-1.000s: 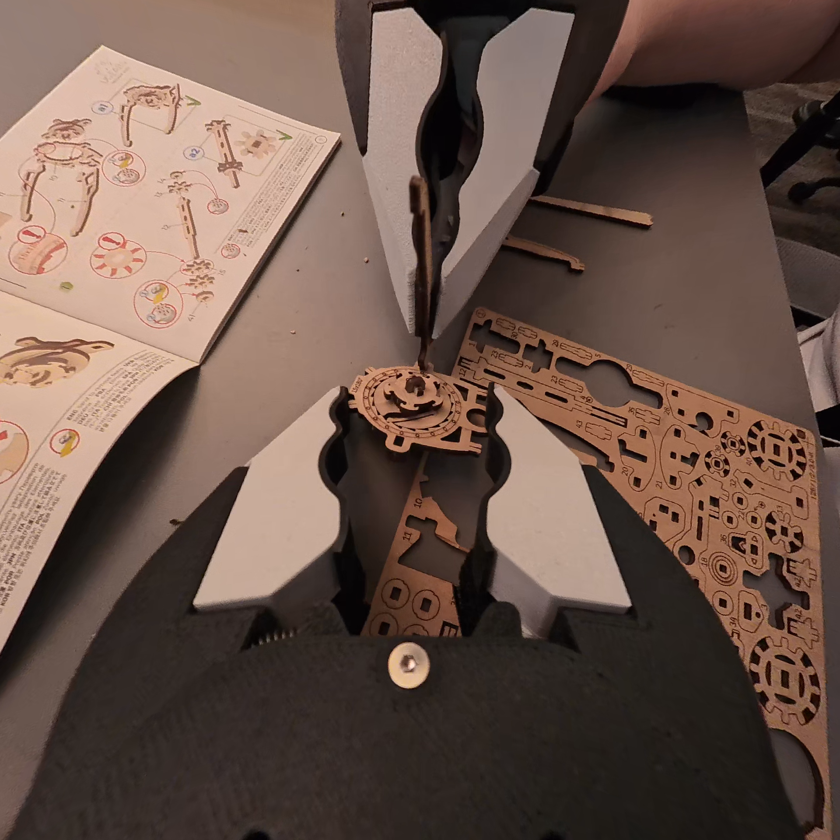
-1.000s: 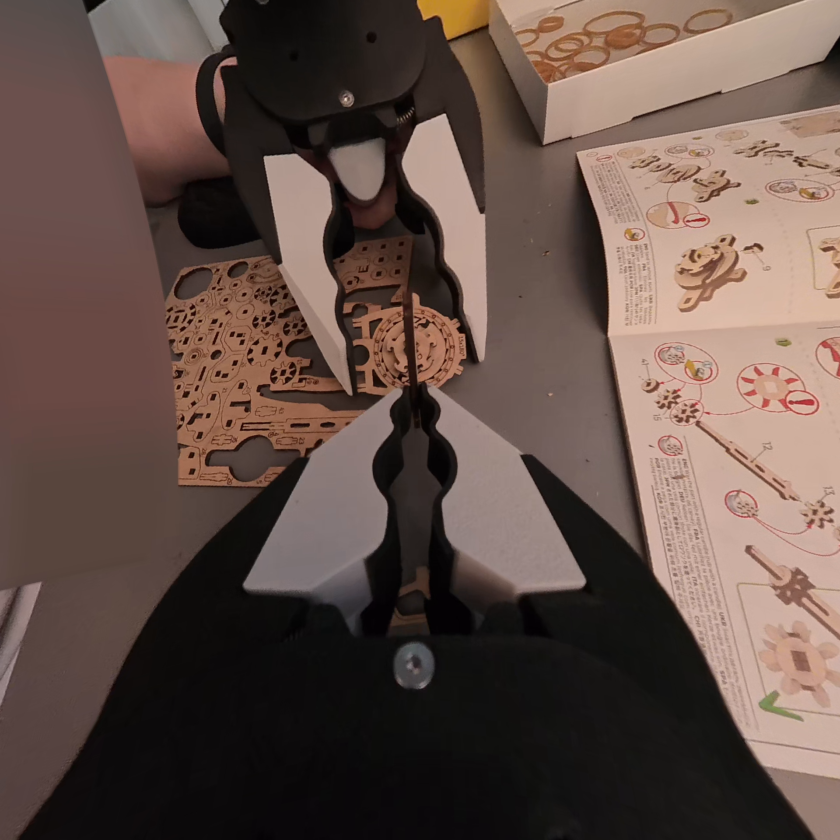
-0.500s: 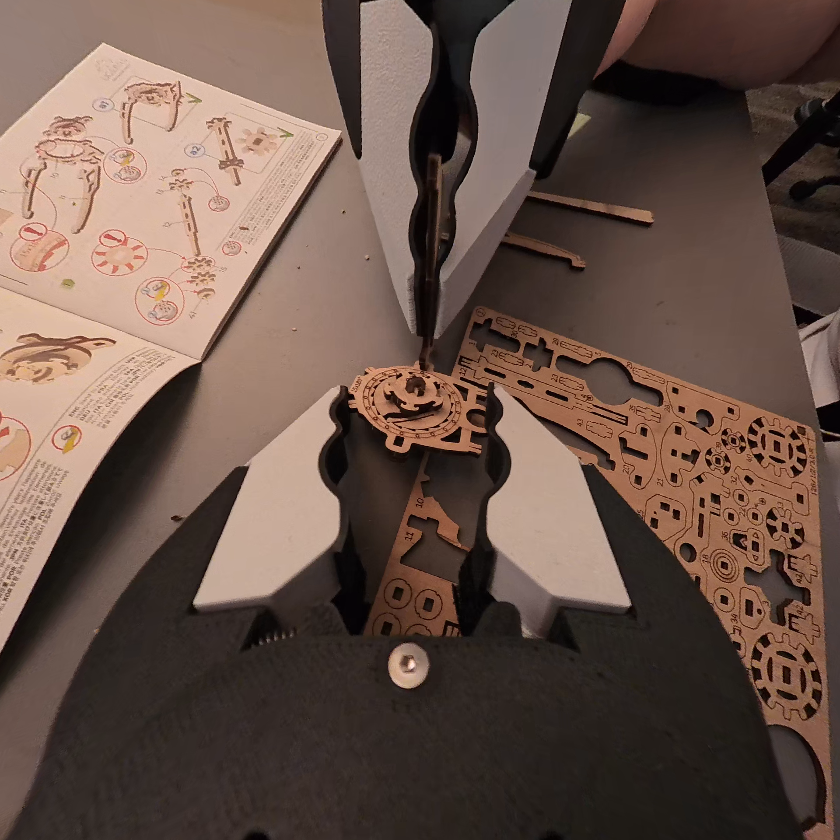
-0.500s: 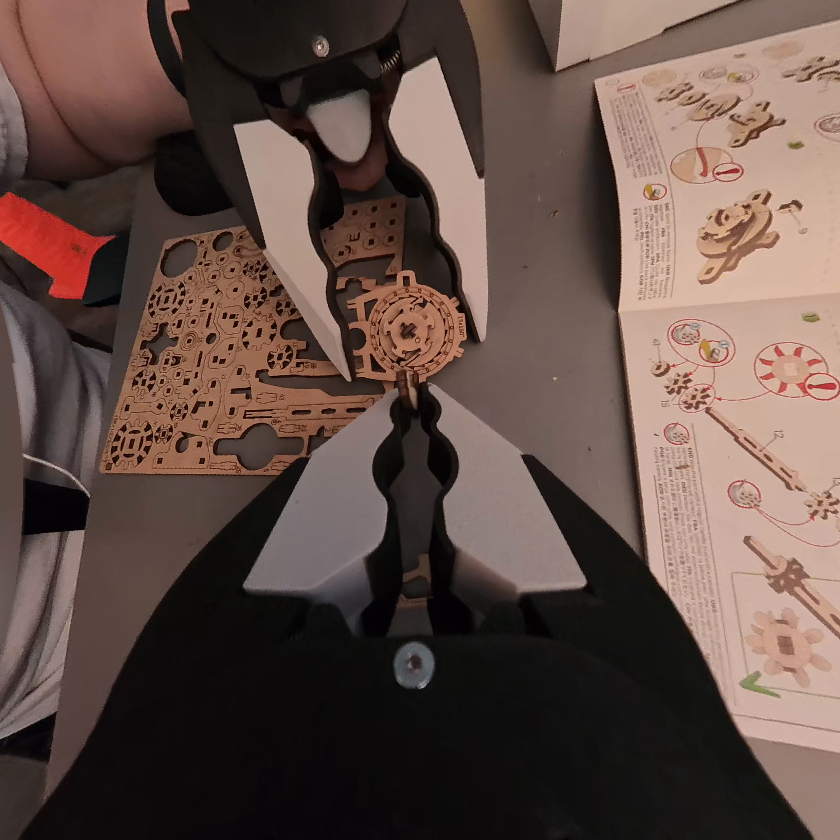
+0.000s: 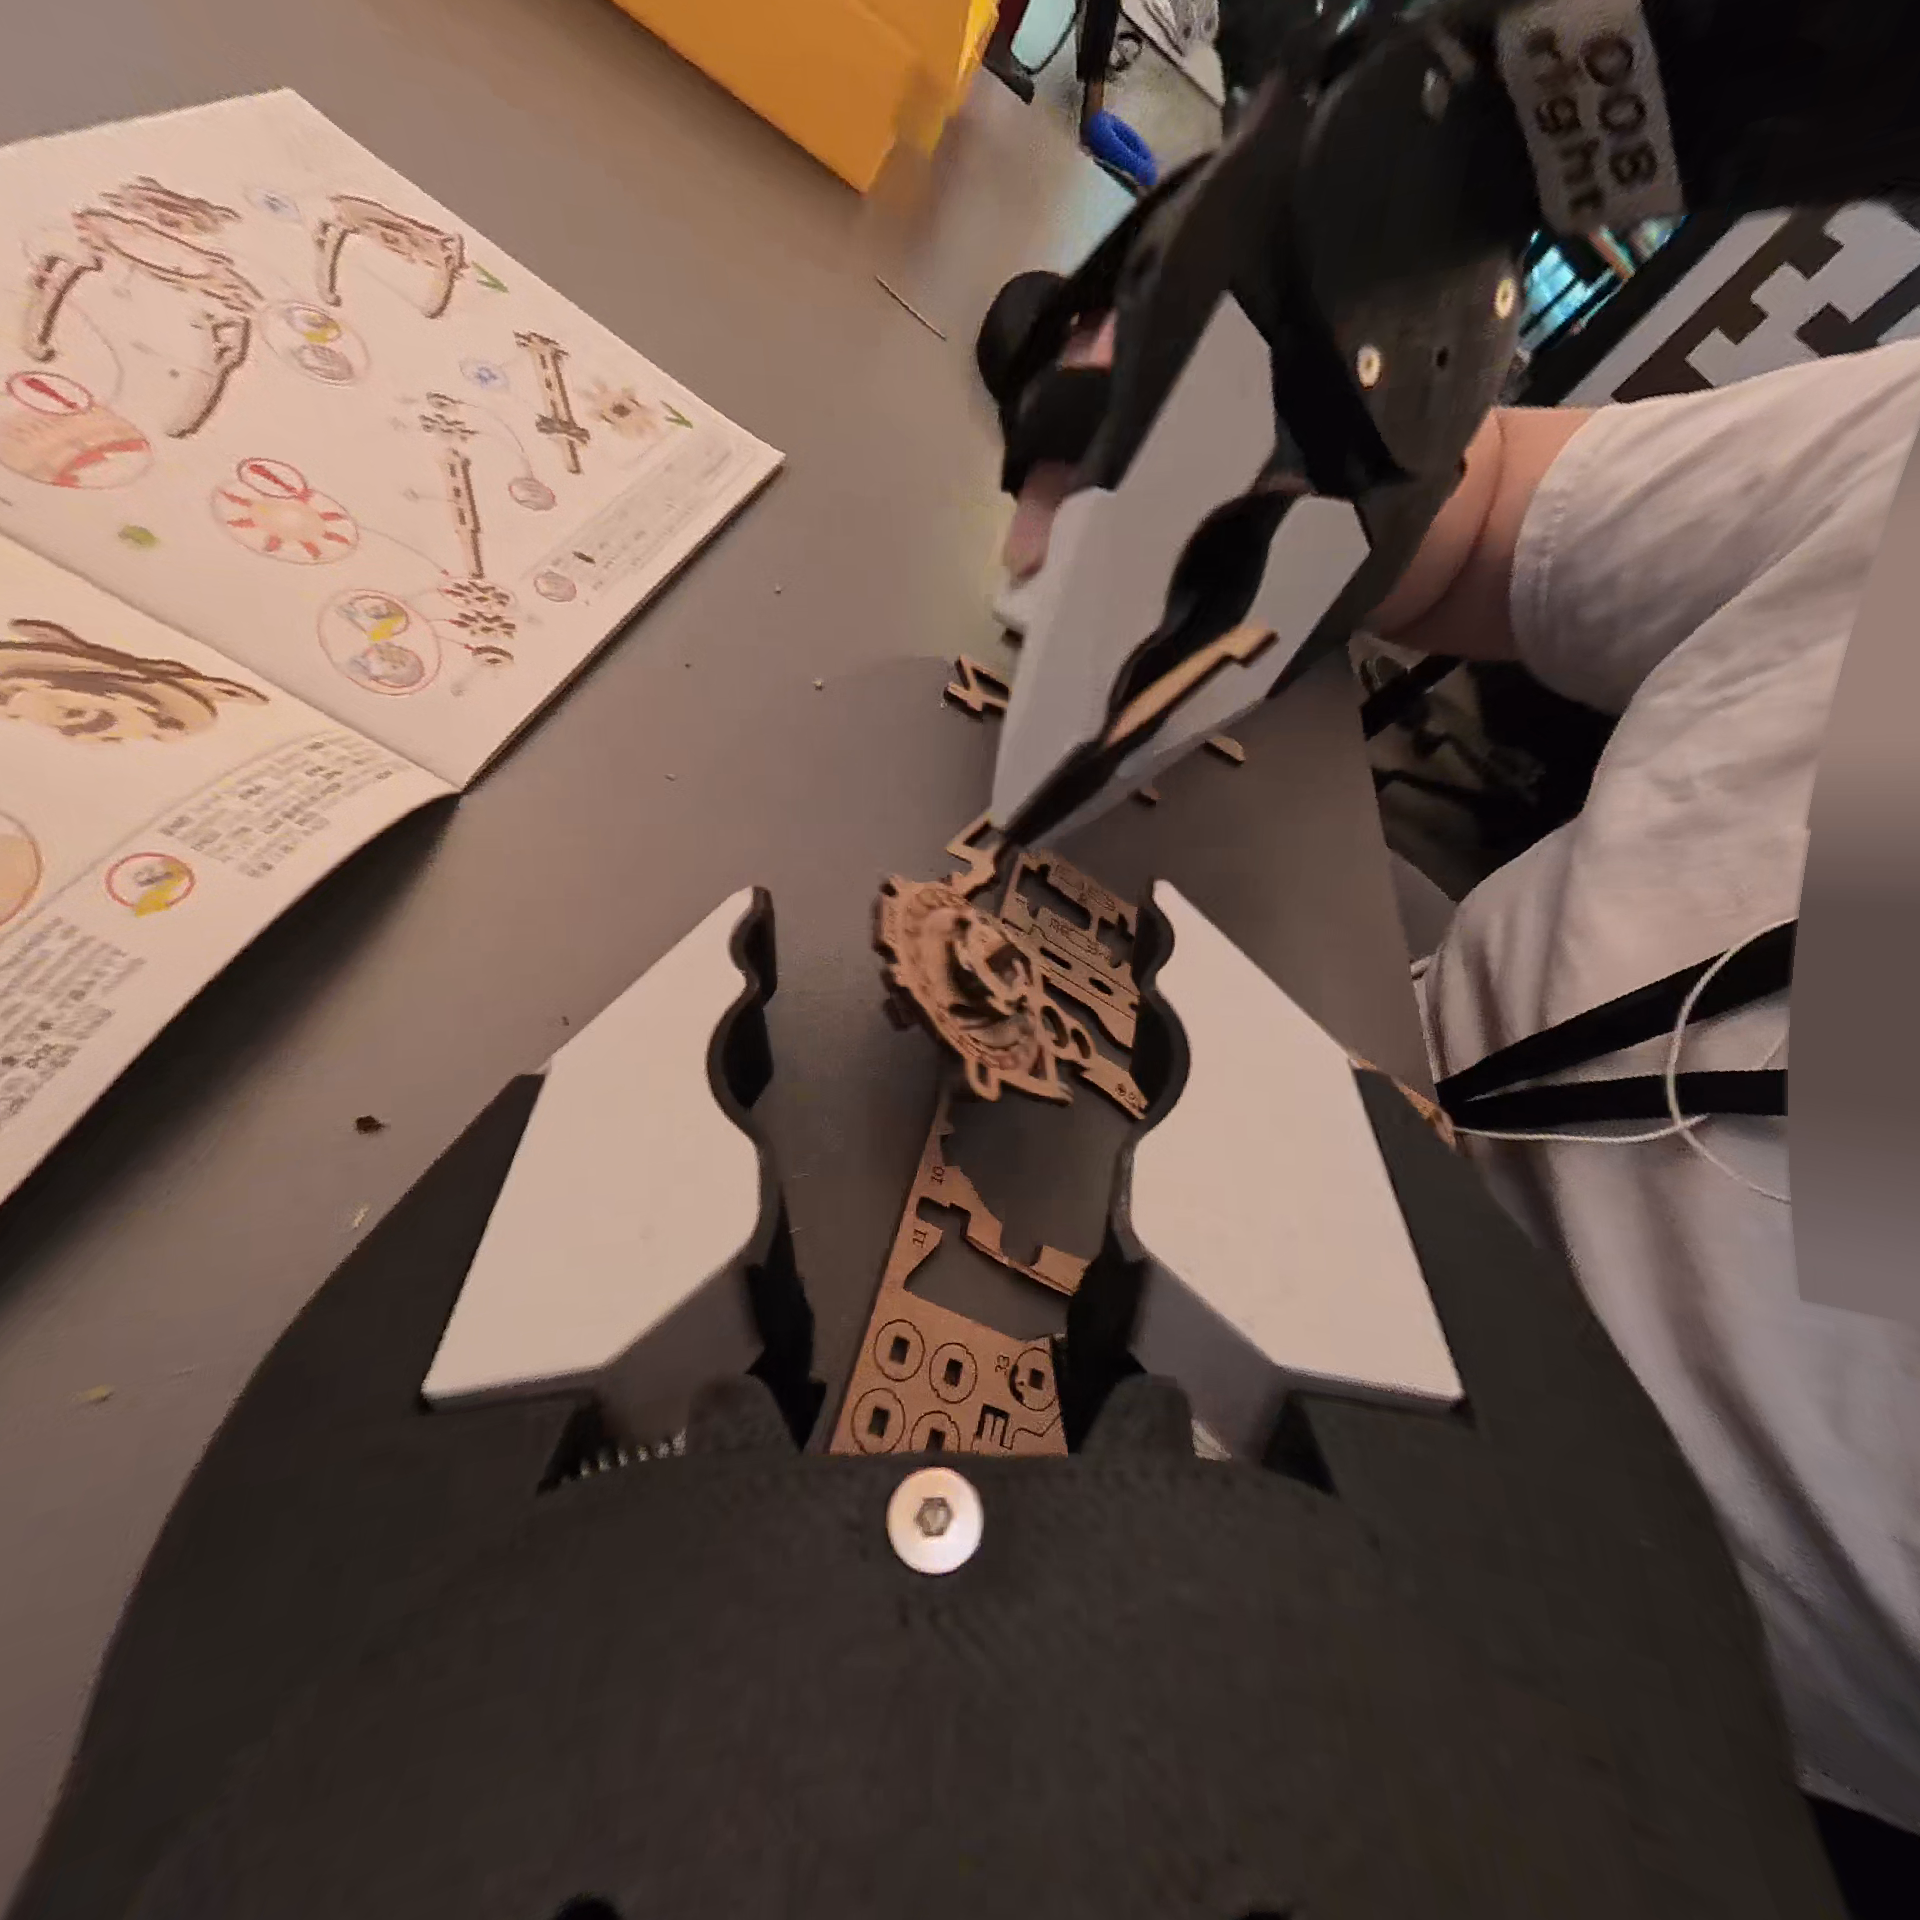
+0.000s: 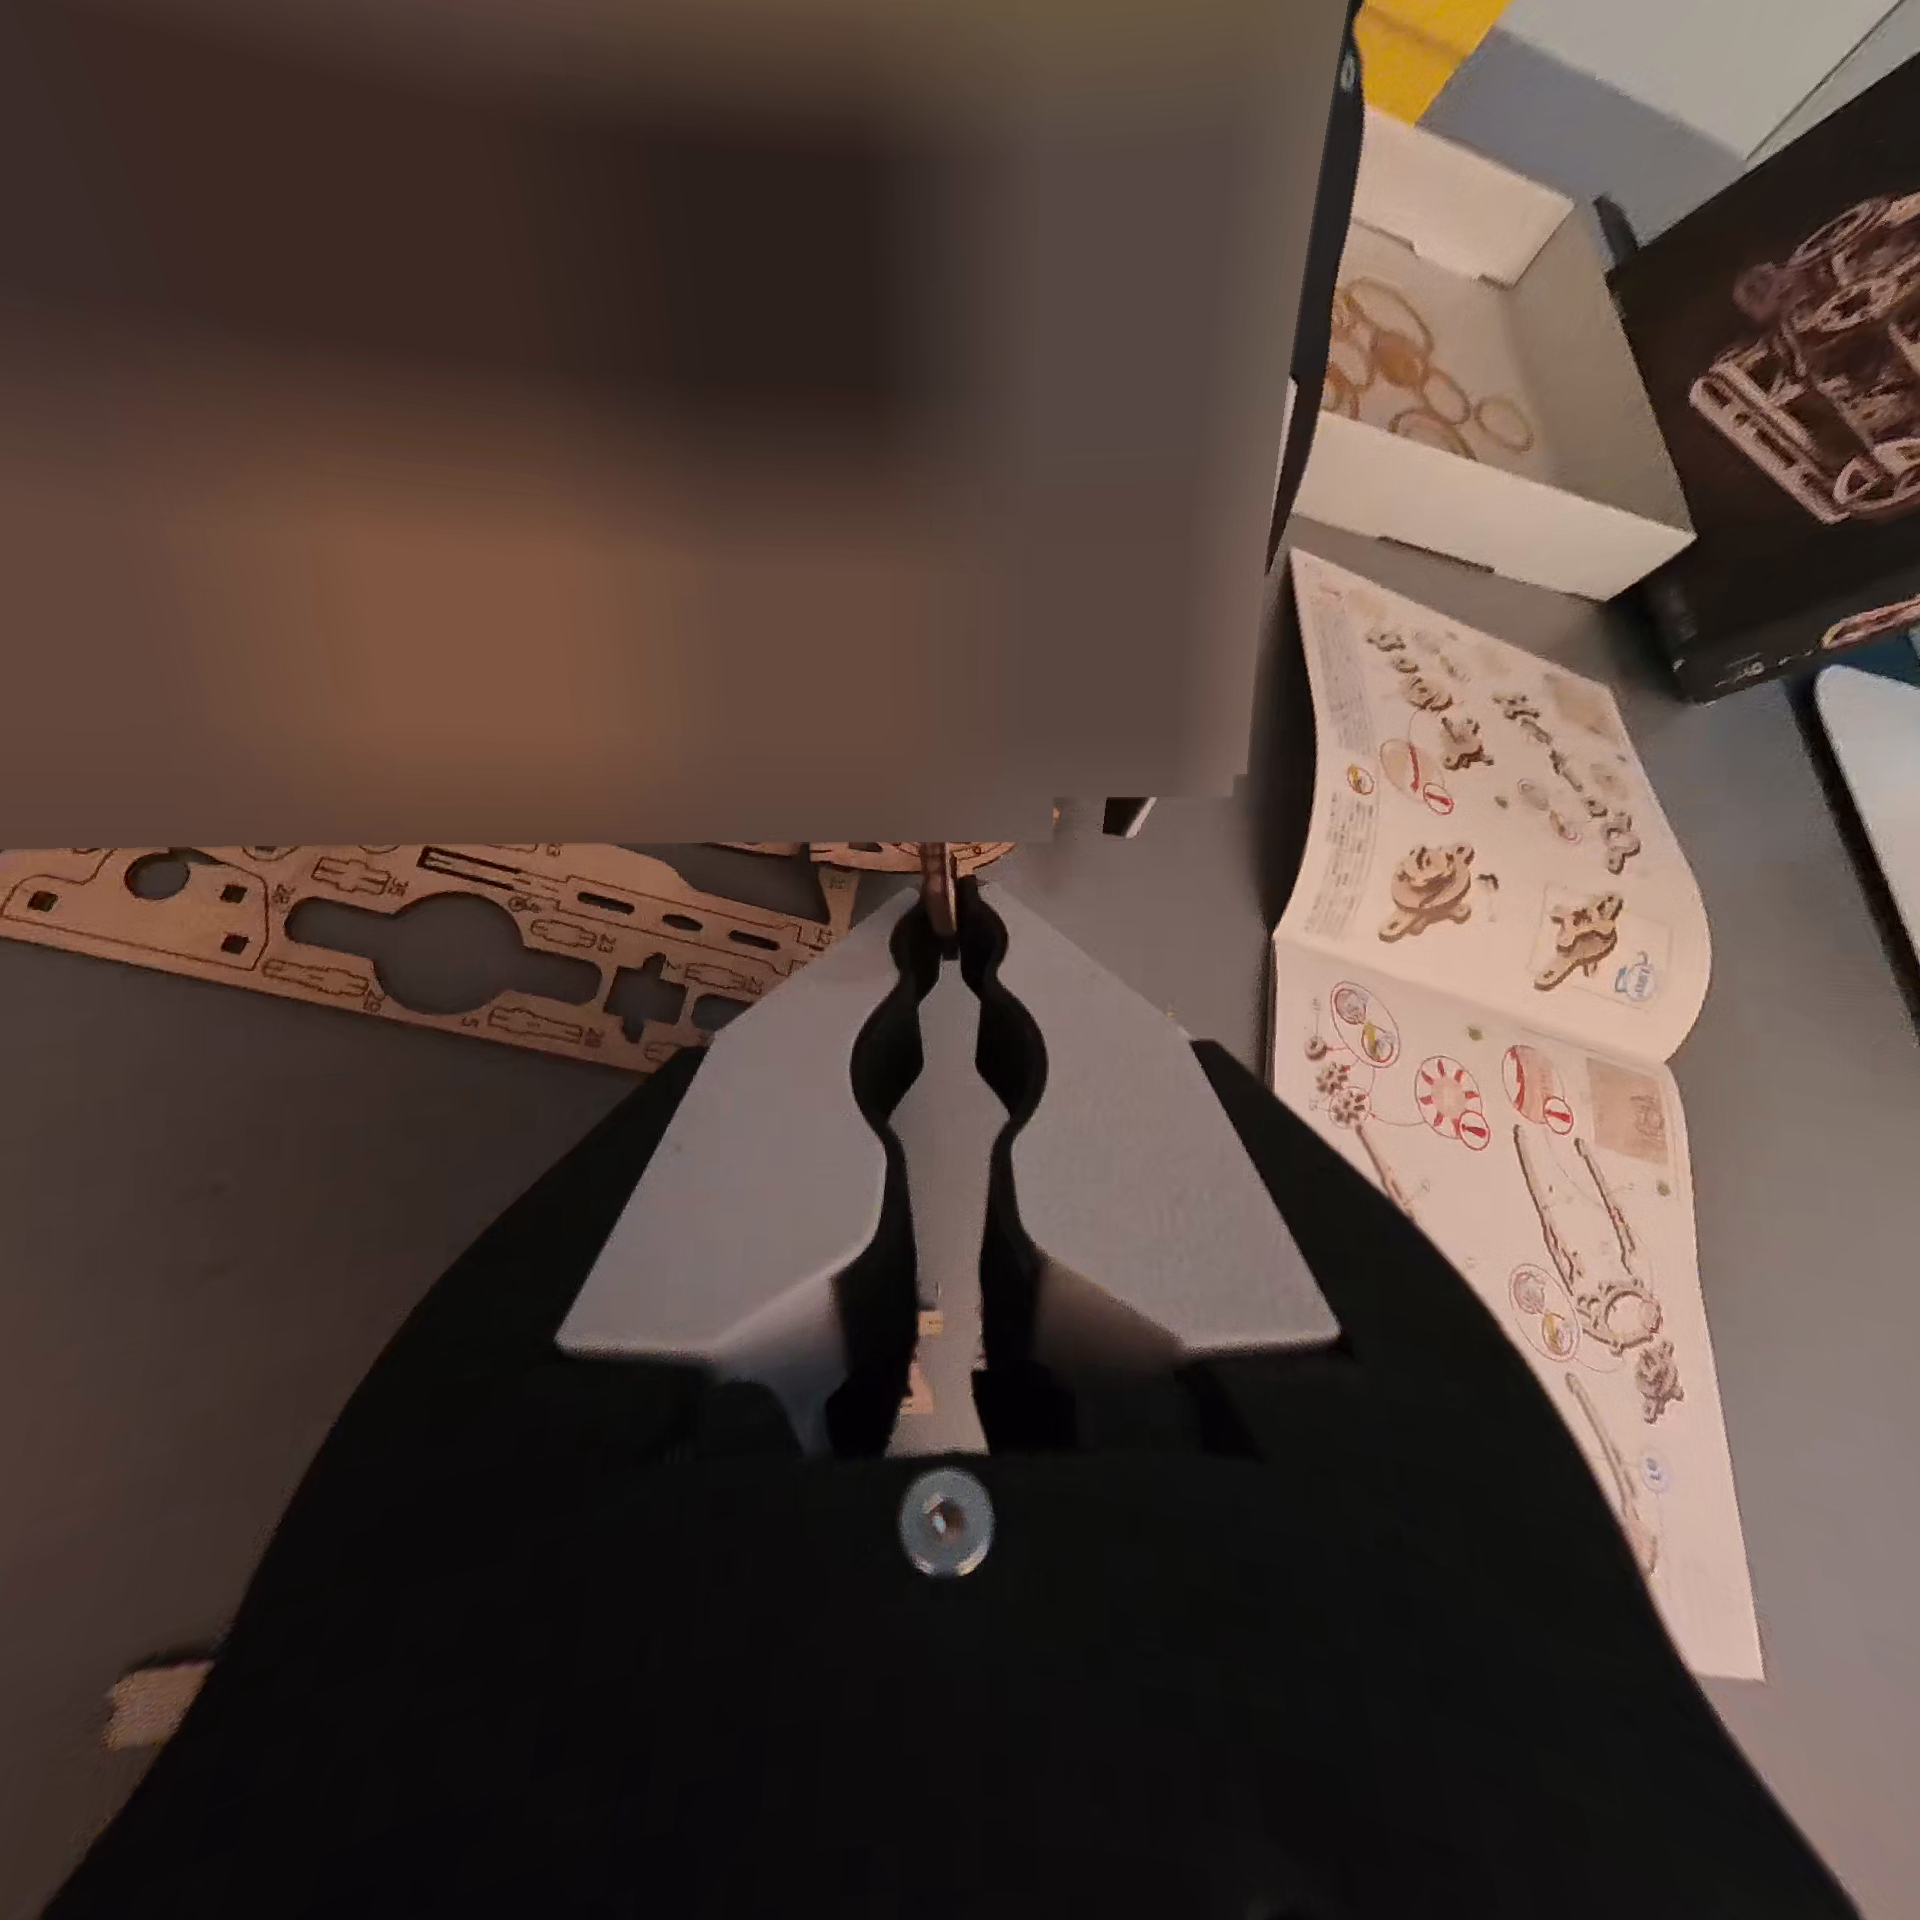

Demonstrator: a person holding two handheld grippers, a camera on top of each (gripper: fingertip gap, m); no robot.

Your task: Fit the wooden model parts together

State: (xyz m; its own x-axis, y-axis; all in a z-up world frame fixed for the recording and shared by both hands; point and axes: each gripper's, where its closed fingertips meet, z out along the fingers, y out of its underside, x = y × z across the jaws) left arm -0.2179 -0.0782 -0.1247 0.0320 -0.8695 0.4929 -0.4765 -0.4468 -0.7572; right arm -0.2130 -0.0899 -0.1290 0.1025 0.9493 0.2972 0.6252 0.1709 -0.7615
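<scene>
I am working over a dark grey table (image 5: 623, 914). My left gripper (image 5: 961, 935) has its jaws spread wide and holds nothing. Between them stands a round wooden gear wheel (image 5: 971, 987), tilted up on its edge, partly on the flat wooden parts sheet (image 5: 966, 1340) that lies on the table under the jaws.

My right gripper (image 6: 943, 920) has its jaws squeezed on a thin wooden stick part (image 6: 940, 899). In the left wrist view that gripper (image 5: 1013, 826) leans down from the upper right. The stick (image 5: 1174, 691) runs along between its fingers, and its tip comes down just beside the wheel. I cannot tell if they touch.

An open instruction booklet (image 5: 312, 468) lies to the left of the wheel. Farther off I see a white box (image 6: 1475, 499) with wooden rings inside, a dark picture box (image 6: 1787, 416), and a yellow box (image 5: 831, 73).
</scene>
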